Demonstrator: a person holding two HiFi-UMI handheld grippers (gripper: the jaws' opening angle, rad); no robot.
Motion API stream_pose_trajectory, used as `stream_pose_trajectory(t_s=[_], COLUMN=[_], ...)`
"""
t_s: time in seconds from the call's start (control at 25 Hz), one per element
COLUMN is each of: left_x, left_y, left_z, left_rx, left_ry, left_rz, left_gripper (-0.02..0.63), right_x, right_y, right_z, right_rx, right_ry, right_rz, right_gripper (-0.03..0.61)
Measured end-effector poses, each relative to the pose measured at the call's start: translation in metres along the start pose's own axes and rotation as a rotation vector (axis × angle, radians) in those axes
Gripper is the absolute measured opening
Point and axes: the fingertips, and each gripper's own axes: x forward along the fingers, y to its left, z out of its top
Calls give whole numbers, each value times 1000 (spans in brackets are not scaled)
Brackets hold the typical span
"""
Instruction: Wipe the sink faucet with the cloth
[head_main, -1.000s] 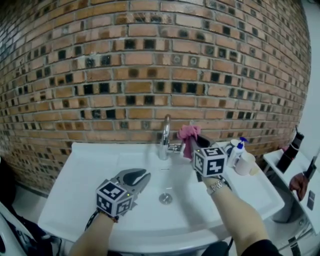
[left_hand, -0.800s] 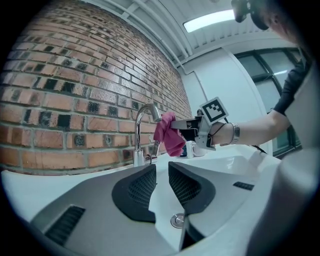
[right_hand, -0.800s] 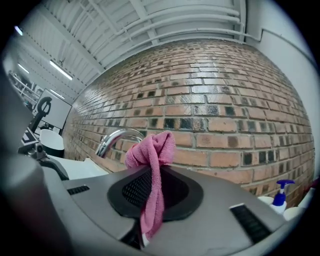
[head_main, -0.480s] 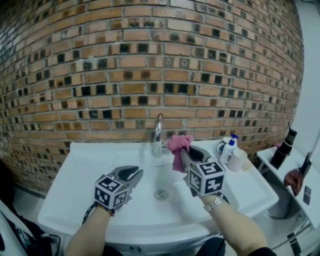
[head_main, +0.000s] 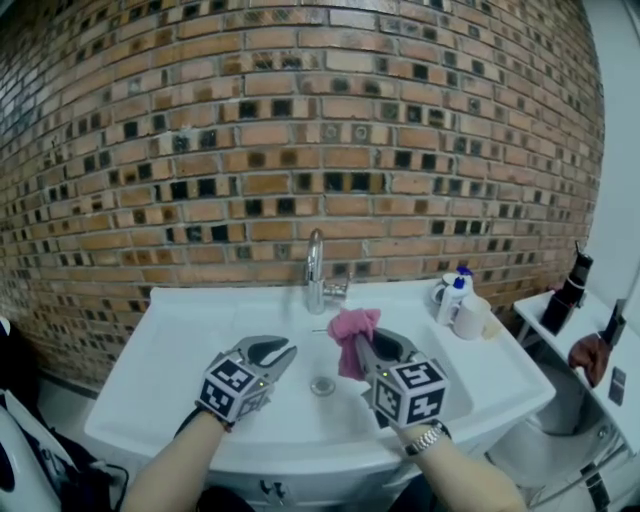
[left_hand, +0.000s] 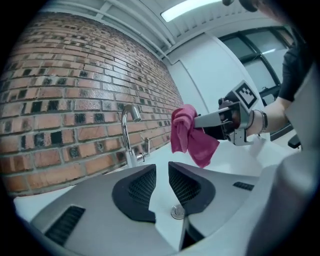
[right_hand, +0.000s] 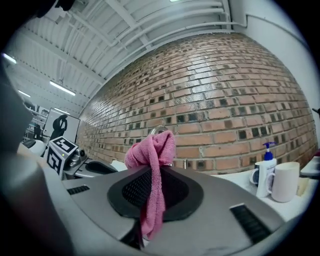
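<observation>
Open basin (head_main: 305, 350) before faucet (head_main: 316, 268); bottle (head_main: 456, 298) rightward

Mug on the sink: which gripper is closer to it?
Right. The right gripper, holding the cloth, is left of the mug in the head view; the left gripper is farther left, past the drain.

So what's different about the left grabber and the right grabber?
The left gripper has its jaws a little apart with nothing between them; the right gripper is shut on the pink cloth. The left gripper is left of the drain, the right gripper to its right. Both hover over the white sink.
</observation>
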Motion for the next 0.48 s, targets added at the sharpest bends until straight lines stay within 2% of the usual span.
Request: stream_pose_trajectory(t_s=[0.12,0.28,0.48], left_x=[-2,-6,-10], left_y=[0,-15,-29], left_z=[16,37,27], left_rx=[-32,-131,-217], left_ry=[6,-41,-83], left_rz=[11,5,39], left_gripper=[87,83,55], right_x=[-8,-13,-17], right_y=[10,17,18], right_z=[-12,-25,-27], right_rx=[19,37,46], right_ry=[12,27,25], right_rz=[26,39,40], right_gripper=[38,38,38])
